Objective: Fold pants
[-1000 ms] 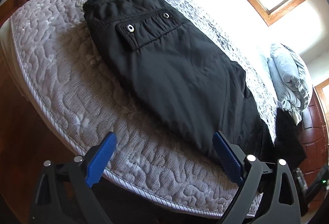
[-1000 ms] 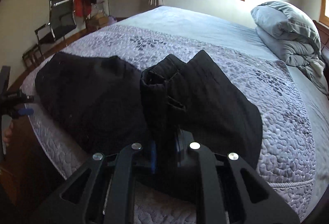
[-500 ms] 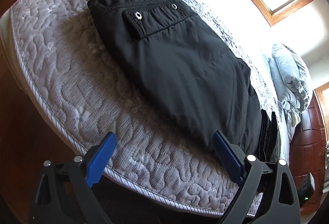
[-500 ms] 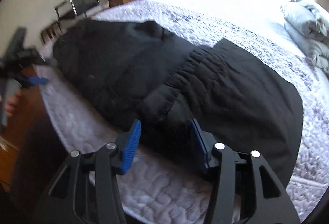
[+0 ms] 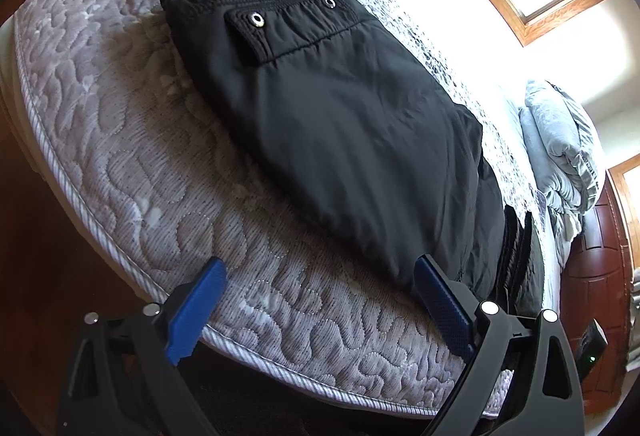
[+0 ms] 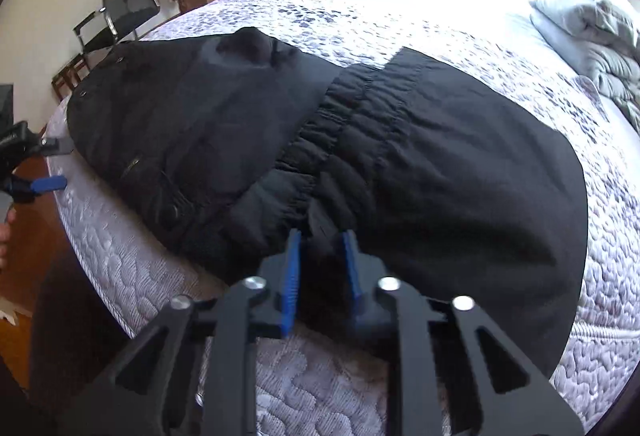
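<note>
Right wrist view: the right gripper [image 6: 320, 236] has just been closing, and its blue fingers [image 6: 291, 268] pinch a fold of the black pants [image 6: 440, 171] on the bed [image 6: 360, 19]. Left gripper [image 5: 316, 276] fingers stand wide apart, pants just ahead.

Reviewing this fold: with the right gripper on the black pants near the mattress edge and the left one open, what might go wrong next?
1. The right gripper, whose jaws have just been closing, seems to pinch only a small bunch of the black pants; it may slip out when lifted.
2. The left gripper holds nothing, so the pocket end may drag.
3. The pinched fabric is near the mattress edge and could slide off.
</note>
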Demonstrator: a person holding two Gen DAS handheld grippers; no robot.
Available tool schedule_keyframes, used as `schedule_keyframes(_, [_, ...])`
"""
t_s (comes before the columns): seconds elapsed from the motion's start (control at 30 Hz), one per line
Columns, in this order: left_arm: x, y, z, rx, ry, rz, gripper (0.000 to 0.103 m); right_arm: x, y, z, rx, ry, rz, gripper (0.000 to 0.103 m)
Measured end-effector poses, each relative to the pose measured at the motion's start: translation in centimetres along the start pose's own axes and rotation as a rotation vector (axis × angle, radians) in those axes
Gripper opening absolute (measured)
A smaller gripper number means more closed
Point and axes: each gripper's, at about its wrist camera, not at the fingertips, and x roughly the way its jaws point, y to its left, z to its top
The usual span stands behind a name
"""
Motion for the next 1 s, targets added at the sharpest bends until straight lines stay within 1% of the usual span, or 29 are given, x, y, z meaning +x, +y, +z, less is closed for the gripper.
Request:
schedule_keyframes(0.07, [0.0,0.1,0.1,0.002,0.0,0.002,0.096,-1.0,0.0,0.1,-0.004,-0.027,0.016,0.007])
schedule_keyframes(0.17, [0.1,0.2,0.3,-0.004,-0.005,0.002,0.096,-3.1,0.8,0.2,-0.031,-0.09,0.109,0.007])
schedule_keyframes(0.23, [0.1,0.3,0.4,-0.01,-0.005,0.001,0.096,-3.0,1.5,0.1,-0.064,-0.068,0.122,0.007])
schedule_keyframes(0.3, [0.2,0.2,0.6,-0.016,-0.005,-0.002,0.096,-1.4,2.1,-0.3,-0.097,-0.018,0.104,0.007])
schedule_keyframes(0.33, [0.3,0.2,0.8,-0.02,-0.007,-0.005,0.096,-0.5,2.0,-0.7,-0.089,0.003,0.102,0.007])
schedule_keyframes(0.43, [0.3,0.4,1.3,-0.032,-0.008,-0.007,0.096,0.1,1.1,-1.0,-0.034,0.014,0.14,0.008])
schedule_keyframes(0.47, [0.2,0.6,1.7,-0.044,-0.013,-0.011,0.096,0.0,1.1,-0.9,-0.028,0.012,0.149,0.01])
schedule_keyframes(0.5, [0.0,0.8,2.1,-0.055,-0.02,-0.014,0.096,-0.3,0.9,-1.1,-0.025,0.01,0.158,0.015])
schedule_keyframes(0.6, [-0.6,1.6,3.4,-0.104,-0.059,-0.008,0.096,-1.1,0.6,-1.5,-0.01,0.006,0.187,0.023])
schedule_keyframes(0.7, [-1.5,3.5,4.6,-0.197,-0.105,-0.012,0.096,-2.8,-0.2,-1.5,0.033,-0.025,0.216,0.025])
schedule_keyframes(0.77, [-1.8,4.7,5.3,-0.241,-0.124,-0.018,0.096,-4.0,-1.1,-1.2,0.064,-0.055,0.218,0.025])
schedule_keyframes(0.8, [-1.9,5.3,5.6,-0.259,-0.132,-0.032,0.096,-4.6,-1.5,-1.2,0.078,-0.067,0.217,0.025])
schedule_keyframes(0.9, [-1.8,7.0,6.7,-0.318,-0.146,-0.141,0.096,-6.0,-3.3,-1.7,0.13,-0.092,0.204,0.027])
schedule_keyframes(1.0, [-1.4,8.8,7.4,-0.39,-0.16,-0.196,0.096,-6.8,-4.7,-2.1,0.167,-0.112,0.184,0.027])
